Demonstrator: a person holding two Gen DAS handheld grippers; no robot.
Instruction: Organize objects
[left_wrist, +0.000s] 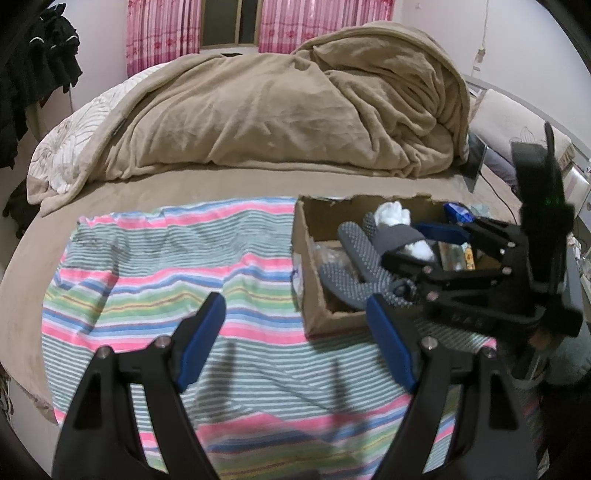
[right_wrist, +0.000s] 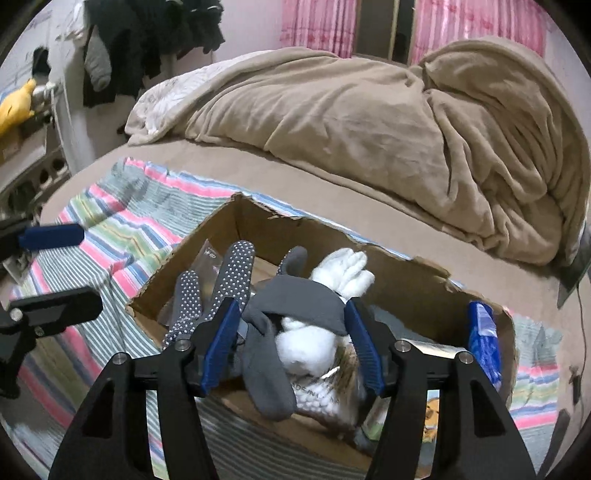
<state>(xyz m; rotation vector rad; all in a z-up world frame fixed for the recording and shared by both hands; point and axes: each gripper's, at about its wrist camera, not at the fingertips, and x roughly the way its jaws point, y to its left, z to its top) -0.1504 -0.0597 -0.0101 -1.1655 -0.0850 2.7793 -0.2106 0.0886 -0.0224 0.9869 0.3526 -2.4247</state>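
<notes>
A cardboard box (left_wrist: 314, 229) (right_wrist: 406, 266) stands on a striped cloth (left_wrist: 166, 258) (right_wrist: 122, 229) on the bed. My right gripper (right_wrist: 291, 339) (left_wrist: 424, 245) is over the box, shut on a bundle of grey and white gloves (right_wrist: 295, 321) (left_wrist: 391, 229); grey dotted glove fingers (right_wrist: 232, 273) (left_wrist: 354, 251) stick out to the left. A blue packet (right_wrist: 482, 339) (left_wrist: 456, 212) leans at the box's right wall. My left gripper (left_wrist: 295, 332) is open and empty above the cloth, left of the box; its fingertips (right_wrist: 51, 234) show in the right wrist view.
A beige blanket (left_wrist: 295, 103) (right_wrist: 406, 129) is heaped at the back of the bed. Dark clothes (right_wrist: 147, 44) hang at the left wall. A yellow plush toy (right_wrist: 14, 107) lies far left. A cable (right_wrist: 580, 321) and devices lie at the bed's right edge.
</notes>
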